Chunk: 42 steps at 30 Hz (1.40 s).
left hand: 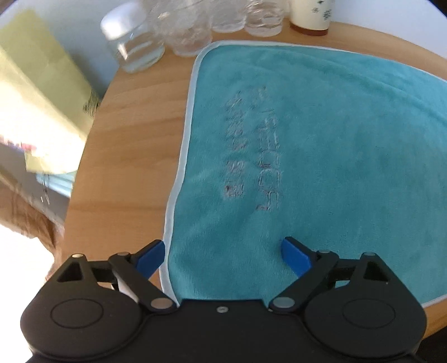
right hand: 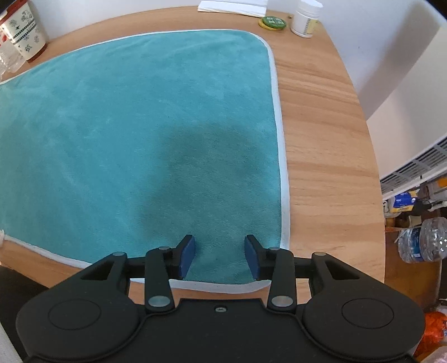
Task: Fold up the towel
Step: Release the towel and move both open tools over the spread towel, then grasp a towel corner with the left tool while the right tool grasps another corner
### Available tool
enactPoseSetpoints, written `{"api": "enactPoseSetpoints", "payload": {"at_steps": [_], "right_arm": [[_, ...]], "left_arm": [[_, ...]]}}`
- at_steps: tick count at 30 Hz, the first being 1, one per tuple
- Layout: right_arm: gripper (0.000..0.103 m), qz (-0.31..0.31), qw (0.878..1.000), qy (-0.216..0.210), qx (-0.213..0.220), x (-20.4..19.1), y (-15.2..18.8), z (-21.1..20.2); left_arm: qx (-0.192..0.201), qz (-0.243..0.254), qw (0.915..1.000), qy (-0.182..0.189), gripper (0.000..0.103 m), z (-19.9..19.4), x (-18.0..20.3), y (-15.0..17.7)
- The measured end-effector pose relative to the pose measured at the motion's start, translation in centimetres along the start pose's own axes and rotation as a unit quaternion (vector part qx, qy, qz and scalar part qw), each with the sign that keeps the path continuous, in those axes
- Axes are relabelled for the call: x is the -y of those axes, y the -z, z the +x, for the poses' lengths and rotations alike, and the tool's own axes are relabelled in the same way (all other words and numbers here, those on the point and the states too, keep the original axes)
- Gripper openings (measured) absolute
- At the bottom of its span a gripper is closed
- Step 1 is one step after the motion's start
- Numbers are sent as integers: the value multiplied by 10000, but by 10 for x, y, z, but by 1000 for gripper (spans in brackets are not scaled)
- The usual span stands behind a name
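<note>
1. Towel (left hand: 321,134), left wrist view: a teal cloth with a pale hem lies spread flat on the wooden table (left hand: 134,145). Stitched lettering (left hand: 251,148) runs near its left edge. The left gripper (left hand: 225,255) hangs over the near left corner with its blue fingers (left hand: 294,255) spread wide and nothing between them; one finger sits over the hem, the other over the cloth. At the table's far edge stand a clear jar (left hand: 131,42) with a white lid, several glasses (left hand: 218,19) and a cream cup (left hand: 310,14), all just beyond the towel.

2. Right wrist view: the towel (right hand: 134,125) covers most of the table (right hand: 321,139), its right hem running alongside bare wood. The right gripper (right hand: 220,257) hangs above the near right corner, fingers (right hand: 185,257) parted and empty, casting a dark shadow on the cloth. Beyond the far right corner sit a green lid (right hand: 272,22), a white bottle (right hand: 306,19) and folded white paper (right hand: 233,7). A patterned cup (right hand: 25,33) stands at far left.
</note>
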State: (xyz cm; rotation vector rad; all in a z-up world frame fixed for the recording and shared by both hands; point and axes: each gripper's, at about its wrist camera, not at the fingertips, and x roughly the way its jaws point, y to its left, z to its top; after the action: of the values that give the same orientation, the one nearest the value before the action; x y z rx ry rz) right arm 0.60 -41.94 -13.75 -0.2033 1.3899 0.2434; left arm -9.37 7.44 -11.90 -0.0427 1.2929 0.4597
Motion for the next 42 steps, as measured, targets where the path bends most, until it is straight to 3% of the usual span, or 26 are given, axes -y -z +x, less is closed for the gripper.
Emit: {"api": "enactPoseSetpoints", "payload": {"at_steps": [3, 8, 10, 13, 18, 21, 23, 26, 30, 32, 34, 38, 39, 42], "right_arm": [[52, -83, 9999, 73, -85, -2, -2, 2], [45, -391, 9983, 254, -349, -15, -19, 2], [47, -729, 9963, 424, -165, -30, -35, -6], [50, -1116, 9928, 355, 262, -62, -78, -20], [50, -2074, 9743, -290, 833, -144, -152, -36], [50, -2713, 9534, -749, 1091, -213, -196, -37], [50, -3052, 9396, -1005, 1183, -252, -218, -35], [50, -3794, 9021, -1615, 1270, -338, -251, -30], [54, -4390, 8692, -1935, 1194, -420, -278, -16], [54, -4612, 8561, -2030, 1146, -447, -285, -7], [54, -4934, 8371, -2118, 1053, -481, -294, 5], [54, -5387, 8107, -2135, 835, -523, -306, 29], [54, -5538, 8006, -2163, 748, -535, -309, 38], [54, -5736, 7859, -2225, 623, -550, -314, 49]], "left_arm": [[-12, 2, 10000, -13, 93, -2, -2, 6], [-295, -142, 9994, -126, 93, -5, -6, -1], [-248, -308, 9991, -146, 94, -12, -12, -1], [-229, -556, 9980, -169, 95, -21, -22, 3], [-279, -905, 9952, -260, 100, -31, -38, 16], [-452, -1220, 9914, -112, 101, -29, -50, 27], [-547, -1337, 9890, -311, 101, -28, -53, 32], [-577, -1539, 9863, -151, 101, -25, -57, 34], [-572, -1703, 9837, 91, 100, -23, -56, 32], [-491, -1755, 9828, 282, 98, -24, -55, 31], [-436, -1718, 9831, 455, 76, -22, -54, 30], [-501, -1602, 9842, 569, 77, -16, -53, 28], [-479, -1641, 9832, 640, 77, -16, -56, 27], [-466, -1777, 9790, 885, 77, -16, -66, 24]]}}
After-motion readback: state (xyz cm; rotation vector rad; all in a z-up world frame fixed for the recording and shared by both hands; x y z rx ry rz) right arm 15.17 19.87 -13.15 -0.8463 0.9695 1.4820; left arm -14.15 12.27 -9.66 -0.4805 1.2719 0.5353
